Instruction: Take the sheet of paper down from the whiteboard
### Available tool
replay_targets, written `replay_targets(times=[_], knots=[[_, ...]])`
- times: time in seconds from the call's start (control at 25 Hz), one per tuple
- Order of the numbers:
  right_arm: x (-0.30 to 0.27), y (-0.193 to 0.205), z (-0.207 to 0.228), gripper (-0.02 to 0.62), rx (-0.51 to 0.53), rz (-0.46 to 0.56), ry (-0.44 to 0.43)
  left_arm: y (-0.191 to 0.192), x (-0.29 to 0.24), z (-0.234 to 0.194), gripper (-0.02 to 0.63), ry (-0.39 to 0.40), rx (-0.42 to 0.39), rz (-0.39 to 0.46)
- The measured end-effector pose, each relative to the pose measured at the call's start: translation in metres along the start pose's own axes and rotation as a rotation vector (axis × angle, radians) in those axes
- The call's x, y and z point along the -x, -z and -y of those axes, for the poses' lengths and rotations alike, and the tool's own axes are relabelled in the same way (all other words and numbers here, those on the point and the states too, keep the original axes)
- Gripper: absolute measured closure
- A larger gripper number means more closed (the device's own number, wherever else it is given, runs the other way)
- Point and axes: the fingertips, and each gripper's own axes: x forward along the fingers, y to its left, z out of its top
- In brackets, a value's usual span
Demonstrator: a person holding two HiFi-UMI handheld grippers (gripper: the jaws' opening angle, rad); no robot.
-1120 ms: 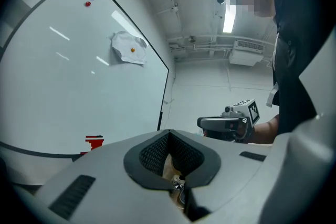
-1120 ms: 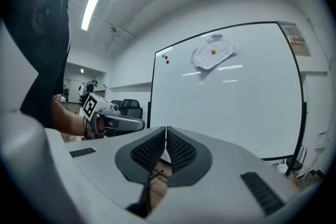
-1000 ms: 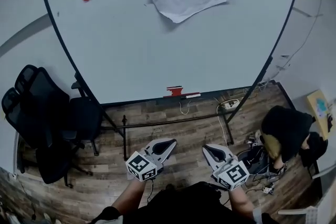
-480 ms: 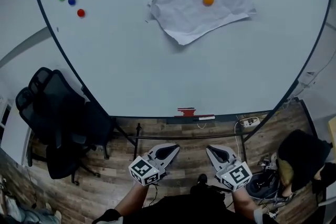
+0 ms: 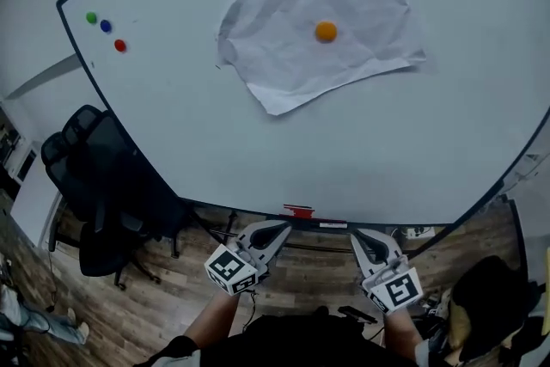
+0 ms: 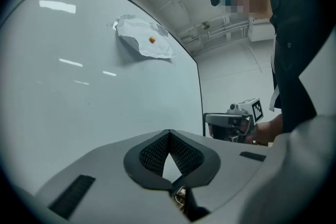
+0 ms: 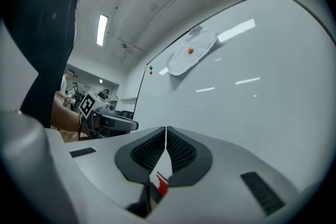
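Observation:
A crumpled white sheet of paper (image 5: 320,28) hangs high on the whiteboard (image 5: 215,142), pinned by an orange magnet (image 5: 325,31). The sheet of paper (image 6: 143,41) and the orange magnet (image 6: 152,39) also show in the left gripper view, and the paper (image 7: 190,53) again in the right gripper view. My left gripper (image 5: 280,229) and right gripper (image 5: 359,238) are held side by side below the board's lower edge, far under the sheet. Both point at the board with jaws shut and nothing between them.
Green, blue and red magnets (image 5: 105,27) sit at the board's upper left. A red eraser and a marker (image 5: 300,212) lie on the board's tray. A black office chair (image 5: 94,202) stands at the left, a dark bag (image 5: 485,305) at the lower right on the wooden floor.
I have come closer to the whiteboard: the sheet and the board look larger and lower in the head view. Both grippers moved forward and up a little, still shut.

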Motion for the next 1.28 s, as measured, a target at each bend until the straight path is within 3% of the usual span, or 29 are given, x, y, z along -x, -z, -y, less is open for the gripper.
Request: replay_targets(times=[0.2,0.4,0.48,0.6,0.72,0.76,0.84,1.04,1.12,1.28], knots=[[-0.017,-0.065,0.035,0.574,0.115,0.134,0.010,-0.054,-0.014,-0.026,0.597,-0.106,0.002,0.061],[-0.050,-0.154,0.058,0.574,0.351,0.219,0.017,-0.139,-0.016,-0.057,0.595,-0.171,-0.069,0.160],[-0.063,-0.198,0.062,0.574,0.506,0.259,0.032,-0.169,-0.020,-0.063,0.595,-0.157,-0.065,0.203],[-0.092,-0.252,0.064,0.572,0.706,0.277,0.057,-0.196,-0.026,-0.067,0.499,-0.104,-0.008,0.218],[-0.116,-0.292,0.064,0.564,0.774,0.279,0.080,-0.211,-0.028,-0.074,0.481,-0.088,0.042,0.231],[-0.124,-0.303,0.065,0.534,0.794,0.279,0.094,-0.214,-0.028,-0.077,0.469,-0.088,0.058,0.232],[-0.141,-0.316,0.069,0.471,0.836,0.245,0.129,-0.216,-0.029,-0.081,0.448,-0.084,0.101,0.226],[-0.173,-0.321,0.088,0.469,0.910,0.112,0.220,-0.222,-0.032,-0.089,0.437,-0.084,0.150,0.216],[-0.182,-0.318,0.094,0.427,0.925,0.053,0.227,-0.223,-0.035,-0.088,0.430,-0.076,0.162,0.213],[-0.193,-0.321,0.096,0.420,0.961,0.043,0.256,-0.222,-0.043,-0.091,0.422,-0.078,0.172,0.206]])
